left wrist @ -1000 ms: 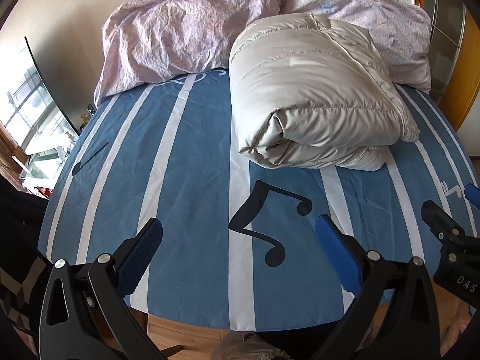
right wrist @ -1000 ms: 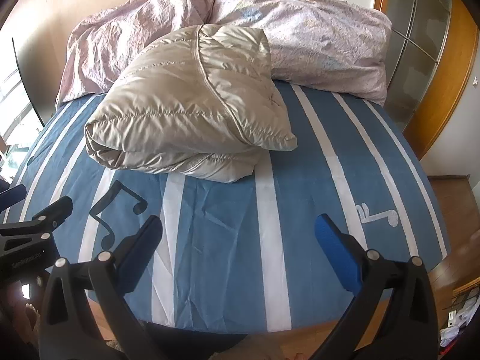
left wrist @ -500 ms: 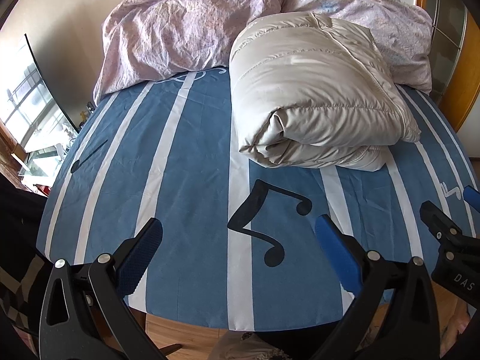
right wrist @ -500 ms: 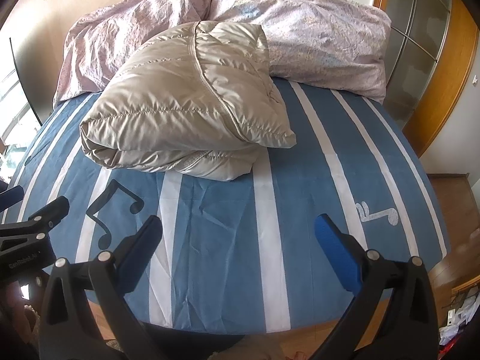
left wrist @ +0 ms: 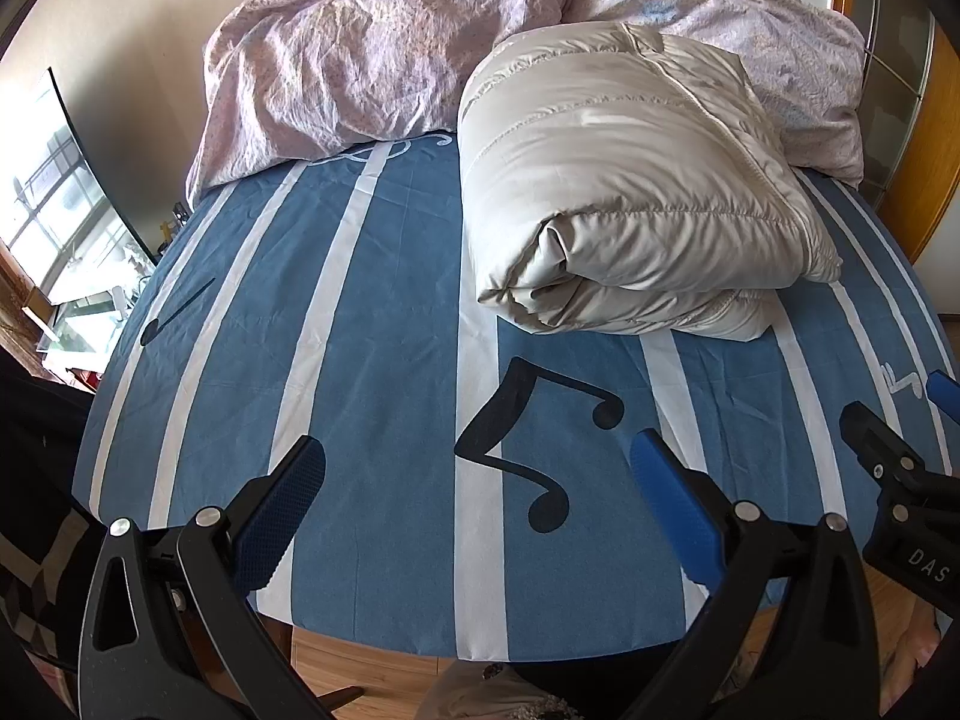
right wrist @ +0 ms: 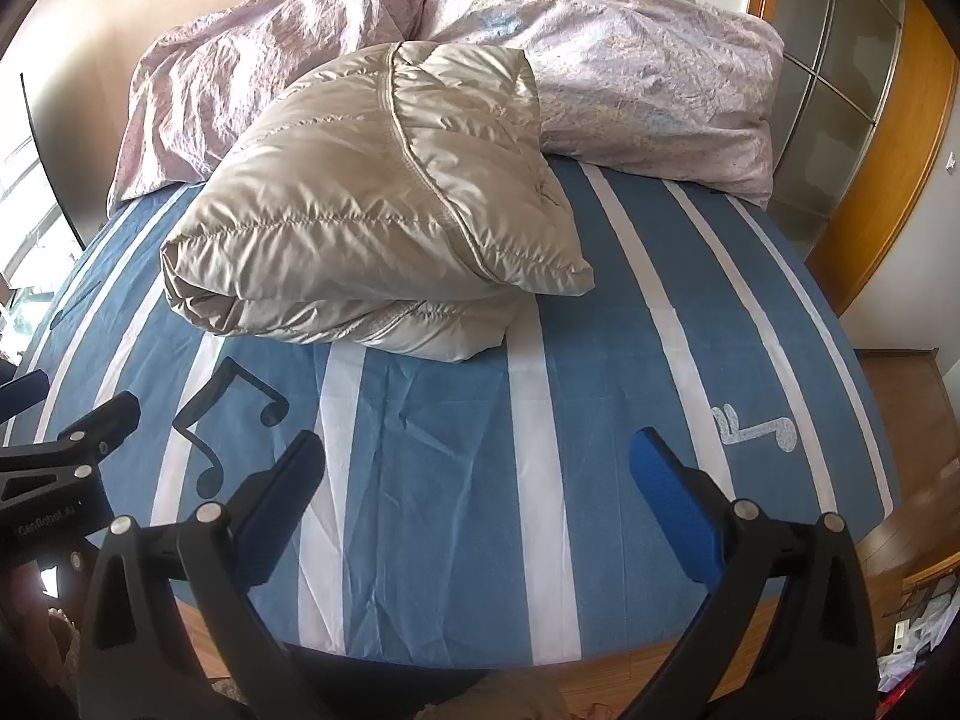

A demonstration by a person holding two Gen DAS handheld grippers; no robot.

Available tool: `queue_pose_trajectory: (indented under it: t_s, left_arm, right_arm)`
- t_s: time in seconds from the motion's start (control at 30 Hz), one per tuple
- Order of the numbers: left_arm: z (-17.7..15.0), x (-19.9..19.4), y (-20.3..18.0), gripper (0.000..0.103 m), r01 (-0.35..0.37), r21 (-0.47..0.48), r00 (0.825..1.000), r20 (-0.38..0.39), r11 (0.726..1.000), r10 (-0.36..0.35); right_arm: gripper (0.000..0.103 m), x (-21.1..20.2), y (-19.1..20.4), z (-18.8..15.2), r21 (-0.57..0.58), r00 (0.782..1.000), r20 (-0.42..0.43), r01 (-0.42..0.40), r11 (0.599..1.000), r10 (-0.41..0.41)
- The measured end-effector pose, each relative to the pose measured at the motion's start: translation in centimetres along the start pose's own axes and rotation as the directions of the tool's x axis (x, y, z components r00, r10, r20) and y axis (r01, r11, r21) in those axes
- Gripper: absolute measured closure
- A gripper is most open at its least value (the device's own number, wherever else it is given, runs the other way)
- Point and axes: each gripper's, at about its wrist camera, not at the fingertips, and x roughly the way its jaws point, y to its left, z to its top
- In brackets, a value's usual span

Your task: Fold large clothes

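Both the left claw (left wrist: 477, 480) and right claw (right wrist: 477, 477) hang wide open and empty at the bed's (left wrist: 372, 324) foot, barely shifted over the last second. The folded jacket (right wrist: 384, 216) rests untouched against 2 pillows (right wrist: 630, 90), so folding looks finished.

The jacket (left wrist: 630, 192) lies folded on the bed (left wrist: 372, 312), ahead of both claws and well apart from them — right of centre before the left claw (left wrist: 477, 507), left of centre before the right claw (right wrist: 477, 507). Behind it the duvet (right wrist: 630, 78) is heaped across the far end of the bed, touching the jacket's far edge. Both claws hang over the near edge — the left claw (right wrist: 66, 456) just beside the right.
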Motion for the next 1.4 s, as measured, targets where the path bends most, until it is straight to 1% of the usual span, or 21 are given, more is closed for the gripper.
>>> queue_pose_trajectory:
  t_s: [0.4,0.53,0.7,0.87,1.0,1.4]
  left_arm:
    - [-0.09,0.15,-0.32,0.001,0.010,0.006,1.000,-0.004,1.000,-0.010]
    - [-0.03,0.20,-0.50,0.001,0.023,0.004,1.000,-0.008,1.000,-0.023]
    - [0.03,0.28,-0.75,0.001,0.067,0.002,0.998,-0.019,0.998,-0.067]
    - [0.08,0.76,-0.54,0.001,0.131,-0.018,0.990,-0.052,0.991,-0.132]
    - [0.00,0.74,-0.37,0.001,0.137,-0.030,0.989,-0.052,0.990,-0.138]
    - [0.05,0.63,-0.33,0.001,0.135,-0.028,0.989,-0.049,0.990,-0.136]
  right_arm:
    - [0.002,0.16,-0.23,-0.07,0.006,1.000,-0.006,0.003,1.000,-0.003]
    - [0.002,0.14,-0.40,-0.07,0.007,1.000,-0.004,0.004,1.000,-0.004]
    - [0.002,0.15,-0.62,-0.04,0.014,1.000,-0.008,0.001,1.000,-0.001]
    - [0.002,0.18,-0.73,-0.08,0.019,1.000,-0.009,0.004,1.000,-0.003]
    - [0.002,0.18,-0.82,-0.07,0.018,1.000,-0.008,0.004,1.000,-0.004]
    - [0.002,0.23,-0.73,-0.04,0.014,1.000,-0.013,0.001,1.000,-0.001]
